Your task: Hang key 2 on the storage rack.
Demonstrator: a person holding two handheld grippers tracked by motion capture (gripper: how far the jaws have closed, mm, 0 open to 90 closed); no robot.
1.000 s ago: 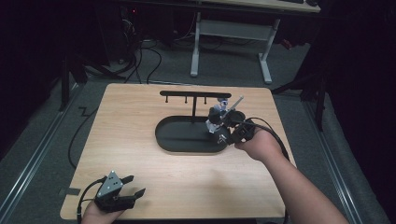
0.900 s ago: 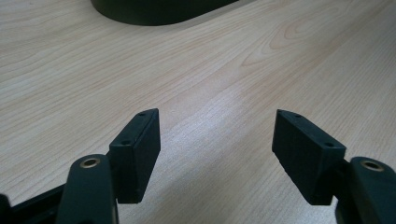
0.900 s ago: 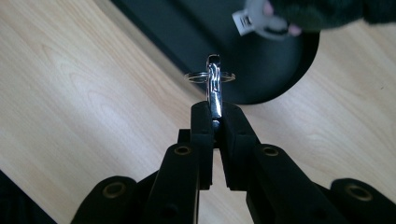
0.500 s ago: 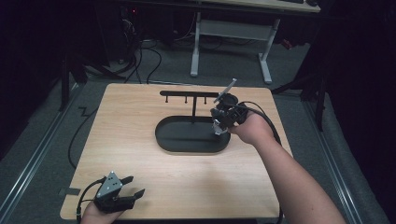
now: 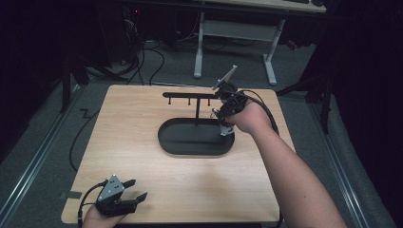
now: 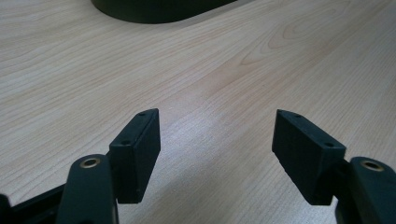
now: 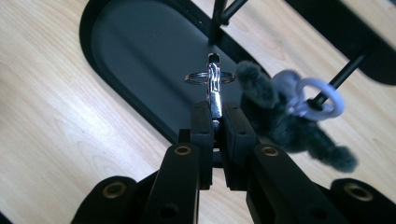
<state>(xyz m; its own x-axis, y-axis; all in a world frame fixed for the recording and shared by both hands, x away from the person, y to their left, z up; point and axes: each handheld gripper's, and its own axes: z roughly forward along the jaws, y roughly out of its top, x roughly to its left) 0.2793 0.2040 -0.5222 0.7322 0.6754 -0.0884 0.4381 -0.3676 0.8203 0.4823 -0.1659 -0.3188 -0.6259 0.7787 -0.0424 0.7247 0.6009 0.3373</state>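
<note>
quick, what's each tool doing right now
Left tool: open, empty, low over the table.
Right tool: shut on the keychain clasp above the black tray.

High view looking forward and down over the whole table (image 5: 142,142), left gripper view low along the tabletop, right gripper view close above the shared black tray (image 7: 135,60).

One light wooden table (image 5: 142,142) bears one black oval tray (image 5: 190,142) with one black T-shaped hook rack (image 5: 190,95) rising from its 12 o'clock edge. One grey fuzzy keychain with metal clasp (image 7: 280,121). Two black two-jaw grippers: left (image 5: 130,192), right (image 7: 218,119).
</note>
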